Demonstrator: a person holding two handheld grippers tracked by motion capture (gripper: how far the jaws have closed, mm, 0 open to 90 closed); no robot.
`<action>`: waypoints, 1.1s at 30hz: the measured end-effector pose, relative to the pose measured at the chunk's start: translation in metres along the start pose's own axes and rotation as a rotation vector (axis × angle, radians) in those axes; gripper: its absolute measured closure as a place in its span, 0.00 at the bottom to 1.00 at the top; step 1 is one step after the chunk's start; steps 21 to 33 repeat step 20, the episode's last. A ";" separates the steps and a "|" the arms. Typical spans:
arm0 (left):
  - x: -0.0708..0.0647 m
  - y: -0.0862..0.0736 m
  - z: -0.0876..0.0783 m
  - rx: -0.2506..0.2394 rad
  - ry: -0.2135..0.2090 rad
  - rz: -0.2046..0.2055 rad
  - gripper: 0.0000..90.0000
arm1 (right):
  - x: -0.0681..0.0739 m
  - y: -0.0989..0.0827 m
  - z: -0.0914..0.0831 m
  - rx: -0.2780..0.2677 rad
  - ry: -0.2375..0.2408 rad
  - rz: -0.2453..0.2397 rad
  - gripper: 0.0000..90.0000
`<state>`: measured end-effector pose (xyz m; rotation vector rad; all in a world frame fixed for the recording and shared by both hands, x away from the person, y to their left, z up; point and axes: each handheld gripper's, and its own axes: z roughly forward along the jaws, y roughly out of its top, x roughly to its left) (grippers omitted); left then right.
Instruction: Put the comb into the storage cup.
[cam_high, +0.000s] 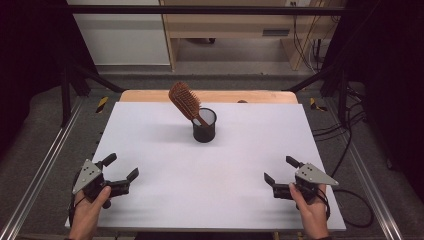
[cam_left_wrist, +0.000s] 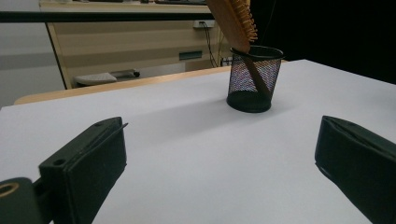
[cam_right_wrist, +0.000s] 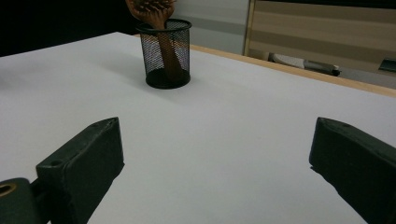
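**Two idle grippers, a brush in a mesh cup**

Nearest the high camera, two hands come in from the bottom edge, each holding a gripper low over the near part of the table. On the person's left, the left hand (cam_high: 89, 210) wraps the body of the left gripper (cam_high: 121, 167), whose black jaws are spread wide with nothing between them. On the other side the right hand (cam_high: 311, 209) holds the right gripper (cam_high: 280, 169) the same way: jaws wide apart, nothing held. Both grippers carry a grey three-cornered plate on top, and a dark cable trails from each.

From the left gripper (cam_left_wrist: 219, 154) view, the two black jaws rise at the lower corners with bare white surface between them. The right gripper (cam_right_wrist: 215, 154) view shows the same wide gap over the white top.

Well beyond both grippers, towards the far middle of the white table (cam_high: 165, 150), stands a black mesh cup (cam_high: 204, 125), upright. A wooden hairbrush (cam_high: 184, 101) sits handle-down inside it, its bristled head leaning out over the rim towards the person's left and far side. In the left gripper view the cup (cam_left_wrist: 254, 78) shows the handle through the mesh, with the brush head (cam_left_wrist: 236, 23) above. A wooden strip edges the table's far side.
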<state>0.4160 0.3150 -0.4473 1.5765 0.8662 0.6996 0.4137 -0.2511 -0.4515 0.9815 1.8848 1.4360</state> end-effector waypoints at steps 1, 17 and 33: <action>0.000 0.000 0.000 -0.003 0.000 0.000 0.03 | 0.000 0.000 0.000 0.000 0.000 0.000 0.03; -0.013 0.001 -0.007 -0.050 -0.001 0.048 0.02 | -0.001 -0.001 -0.001 -0.012 -0.004 -0.009 0.03; -0.011 0.002 -0.009 -0.065 0.015 0.042 0.02 | -0.001 -0.001 -0.001 -0.012 -0.006 -0.009 0.03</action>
